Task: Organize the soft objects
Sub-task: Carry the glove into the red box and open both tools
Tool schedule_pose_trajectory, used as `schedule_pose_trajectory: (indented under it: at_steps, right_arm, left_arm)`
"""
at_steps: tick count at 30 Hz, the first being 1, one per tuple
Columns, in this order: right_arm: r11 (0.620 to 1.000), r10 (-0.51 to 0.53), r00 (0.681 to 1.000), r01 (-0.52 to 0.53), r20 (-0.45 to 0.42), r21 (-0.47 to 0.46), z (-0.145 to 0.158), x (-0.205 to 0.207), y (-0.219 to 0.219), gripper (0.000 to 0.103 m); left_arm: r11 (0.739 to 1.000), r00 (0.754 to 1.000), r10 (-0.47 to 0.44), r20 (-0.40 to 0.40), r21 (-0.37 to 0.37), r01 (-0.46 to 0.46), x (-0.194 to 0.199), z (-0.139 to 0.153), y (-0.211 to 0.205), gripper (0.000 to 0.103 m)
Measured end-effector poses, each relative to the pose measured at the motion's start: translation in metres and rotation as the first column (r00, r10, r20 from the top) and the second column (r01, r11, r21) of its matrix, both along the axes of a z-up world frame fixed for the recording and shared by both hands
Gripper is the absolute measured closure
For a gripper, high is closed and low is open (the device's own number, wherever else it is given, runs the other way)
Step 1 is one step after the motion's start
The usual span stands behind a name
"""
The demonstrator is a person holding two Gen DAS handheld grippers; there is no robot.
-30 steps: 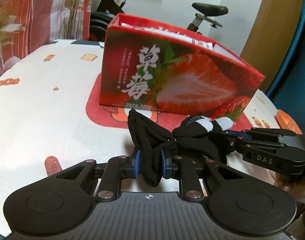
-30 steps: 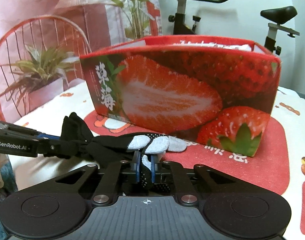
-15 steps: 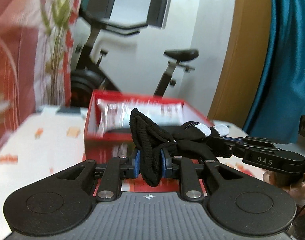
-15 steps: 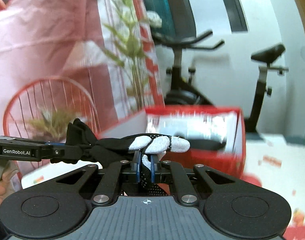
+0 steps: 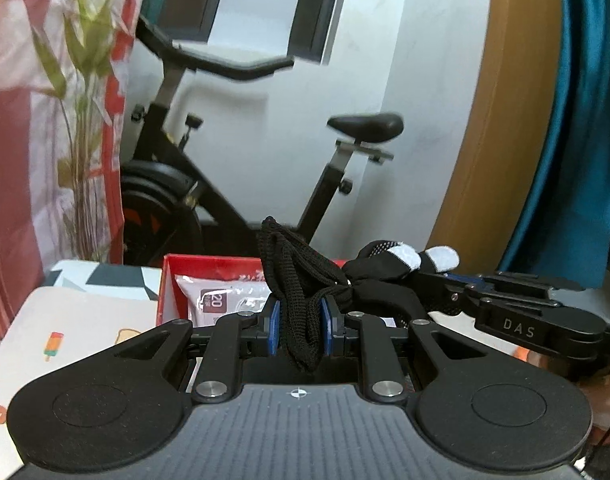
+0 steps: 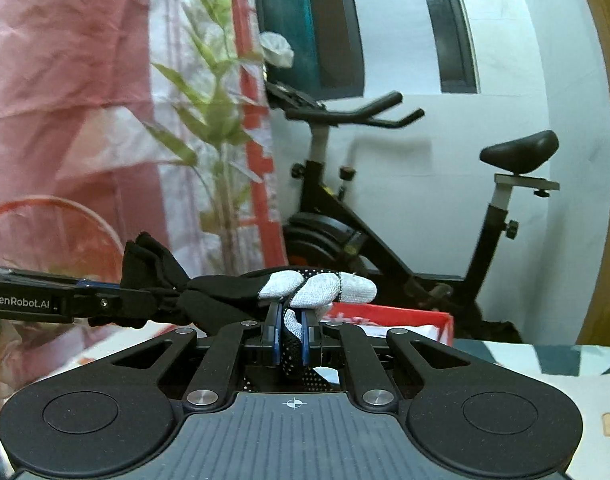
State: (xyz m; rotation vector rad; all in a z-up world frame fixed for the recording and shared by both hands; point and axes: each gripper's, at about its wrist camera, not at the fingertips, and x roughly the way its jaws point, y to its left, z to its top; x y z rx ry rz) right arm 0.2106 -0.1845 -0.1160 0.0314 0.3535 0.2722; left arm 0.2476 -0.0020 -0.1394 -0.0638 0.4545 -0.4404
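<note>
I've both grippers, left gripper [image 5: 298,326] and right gripper [image 6: 291,340], clamped on the glove [image 5: 369,276], stretched crosswise just above the red box [image 5: 173,284] ahead.

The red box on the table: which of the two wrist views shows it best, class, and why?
The left wrist view: the red box shows its open top with a white packet inside. In the right wrist view only a strip of its rim shows behind the right gripper and glove.
</note>
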Motion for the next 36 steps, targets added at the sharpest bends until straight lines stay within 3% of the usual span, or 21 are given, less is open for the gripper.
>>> schedule_pose_trajectory:
  at_steps: [7,14,18,27,30,32,36]
  right_arm:
    - [0.998,-0.055,0.991,0.053,-0.123,-0.022,-0.039,0.043,-0.002,0.094]
    - [0.999,-0.05,0.971,0.043,-0.235,-0.032,-0.076,0.064,0.0,0.094]
    - [0.998,-0.049,0.966,0.035,-0.253,-0.06,-0.083,0.068,0.007,0.094]
    - [0.992,-0.103,0.946,0.075,-0.308,-0.102,-0.083,0.072,0.01,0.094]
    - [0.988,-0.132,0.941,0.101,-0.31,-0.115,-0.083,0.07,0.009,0.091]
    - [0.985,-0.151,0.94,0.119,-0.305,-0.122,-0.081,0.068,0.009,0.087]
    - [0.98,-0.182,0.939,0.149,-0.29,-0.133,-0.073,0.06,0.008,0.077]
  left_arm:
    - [0.998,0.99,-0.011,-0.139,0.058,0.019,0.053,-0.037,-0.014,0.08]
    - [0.998,0.973,0.002,-0.229,0.058,0.011,0.075,-0.064,0.005,0.066]
    - [0.993,0.974,0.053,-0.222,0.117,-0.027,0.077,-0.064,0.008,0.056]
    - [0.988,0.985,0.063,-0.163,0.15,-0.039,0.072,-0.055,-0.003,0.05]
    - [0.986,0.987,0.068,-0.148,0.161,-0.043,0.068,-0.052,-0.006,0.037]
    - [0.983,0.987,0.091,-0.135,0.168,-0.068,0.064,-0.049,-0.006,0.02]
    - [0.981,0.988,0.122,-0.097,0.162,-0.105,0.053,-0.037,-0.003,0.011]
